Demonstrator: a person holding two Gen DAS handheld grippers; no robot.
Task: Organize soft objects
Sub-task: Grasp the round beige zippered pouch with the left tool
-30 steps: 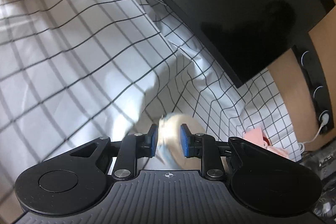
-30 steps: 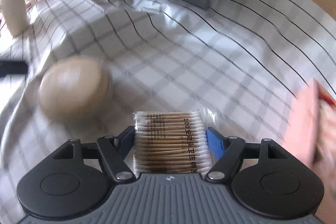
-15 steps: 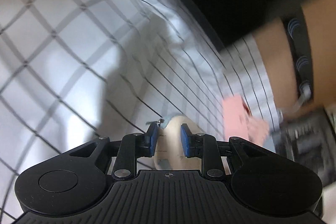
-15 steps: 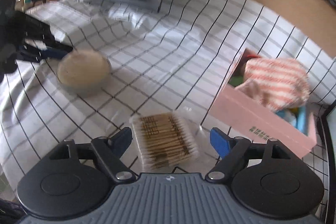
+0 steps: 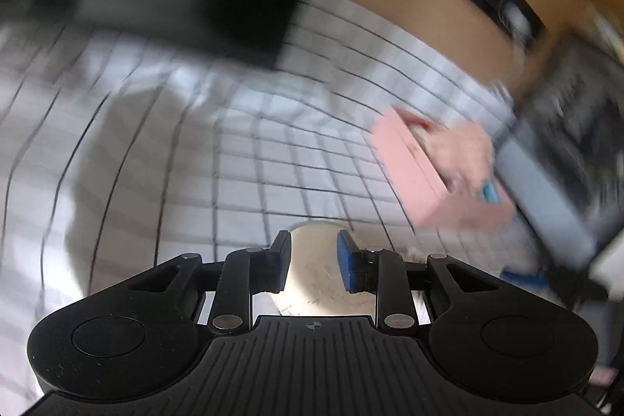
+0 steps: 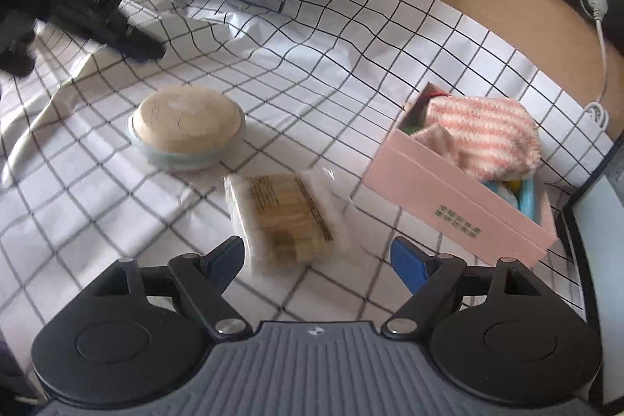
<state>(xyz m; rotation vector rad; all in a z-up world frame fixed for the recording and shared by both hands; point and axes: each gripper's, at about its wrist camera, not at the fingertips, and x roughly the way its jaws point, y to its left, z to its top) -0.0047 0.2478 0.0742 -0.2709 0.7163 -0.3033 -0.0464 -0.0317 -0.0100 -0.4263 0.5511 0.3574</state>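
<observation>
Pink box (image 6: pixel 448 197) with a striped cloth (image 6: pixel 483 131) sits right on the bench, so the swab pack (image 6: pixel 284 217) lies loose near it, likely awaiting boxing, between the just-opened right gripper (image 6: pixel 318 256) jaws, while the left gripper (image 5: pixel 313 244), nearly closed and empty, hangs beyond the round pad (image 6: pixel 187 127).

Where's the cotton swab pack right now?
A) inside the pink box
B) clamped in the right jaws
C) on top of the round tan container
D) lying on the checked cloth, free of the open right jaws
D: the cotton swab pack lies flat on the checked cloth, with the right gripper open and its jaws clear of it.
</observation>
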